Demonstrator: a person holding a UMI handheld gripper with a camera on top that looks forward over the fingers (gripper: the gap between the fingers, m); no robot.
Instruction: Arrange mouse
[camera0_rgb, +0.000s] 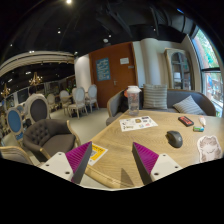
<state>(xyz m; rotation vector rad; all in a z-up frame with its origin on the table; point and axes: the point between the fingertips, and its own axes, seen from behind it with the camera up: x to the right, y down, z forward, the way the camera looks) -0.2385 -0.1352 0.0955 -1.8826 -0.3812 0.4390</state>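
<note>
At the near edge of the round wooden table (120, 150), the tongs (113, 160) stand wide apart with nothing between them, their magenta pads (146, 156) flat and wedge-shaped. Just beyond the right finger lies the mouse (175, 138), a dark, smooth, rounded oval, its long axis running away from the tongs; which end is its front I cannot tell. Farther off rest a printed paper sheet (138, 123), a small red thing (186, 121) and a white paper cup (133, 99), upright, with cushioned chairs (45, 133) to the left.
</note>
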